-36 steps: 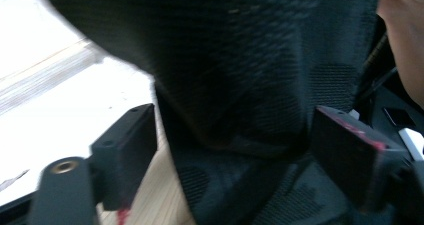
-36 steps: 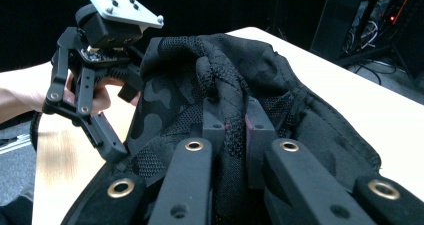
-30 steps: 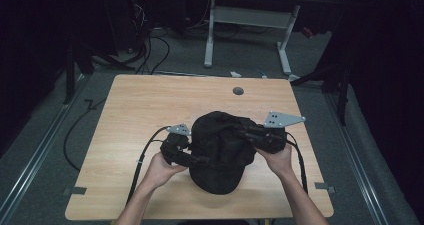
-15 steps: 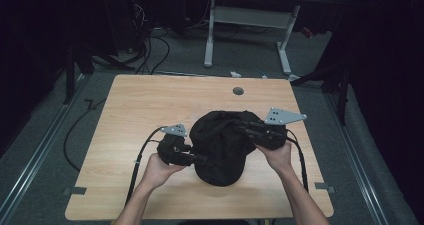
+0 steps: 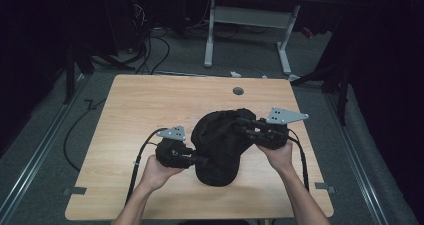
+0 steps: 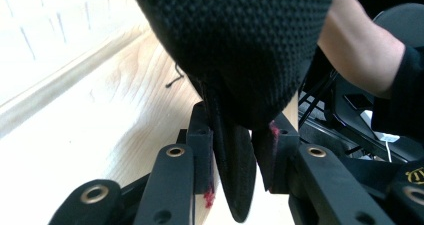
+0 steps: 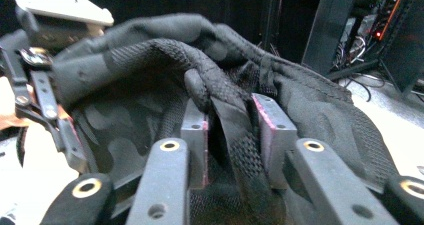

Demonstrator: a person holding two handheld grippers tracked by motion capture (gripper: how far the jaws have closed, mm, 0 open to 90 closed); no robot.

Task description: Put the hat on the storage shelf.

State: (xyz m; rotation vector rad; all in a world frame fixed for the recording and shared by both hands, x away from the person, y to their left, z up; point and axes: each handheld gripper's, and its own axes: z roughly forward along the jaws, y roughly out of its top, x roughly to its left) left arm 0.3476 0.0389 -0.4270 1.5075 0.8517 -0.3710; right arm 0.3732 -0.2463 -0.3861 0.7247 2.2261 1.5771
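A black mesh and camouflage-pattern fabric bag (image 5: 218, 145) hangs bunched between both grippers just above the wooden table (image 5: 145, 110). My left gripper (image 5: 196, 159) is shut on the bag's lower left edge; in the left gripper view a black strap (image 6: 235, 165) is pinched between the jaws under the mesh cloth (image 6: 240, 40). My right gripper (image 5: 243, 125) is shut on the bag's upper right rim; the right gripper view has a mesh strap (image 7: 235, 145) clamped between its pads, with the bag's opening (image 7: 130, 115) behind it.
A small round grey hole (image 5: 238, 91) sits near the table's far edge. Behind the table stands a white desk frame (image 5: 247, 20) among cables (image 5: 150, 40) on the floor. Each gripper trails a black cable (image 5: 140, 160) over the near tabletop.
Both grippers have shifted slightly toward the near edge with the bag, and the bag has been drawn more compact, its rim lifted by the right gripper.
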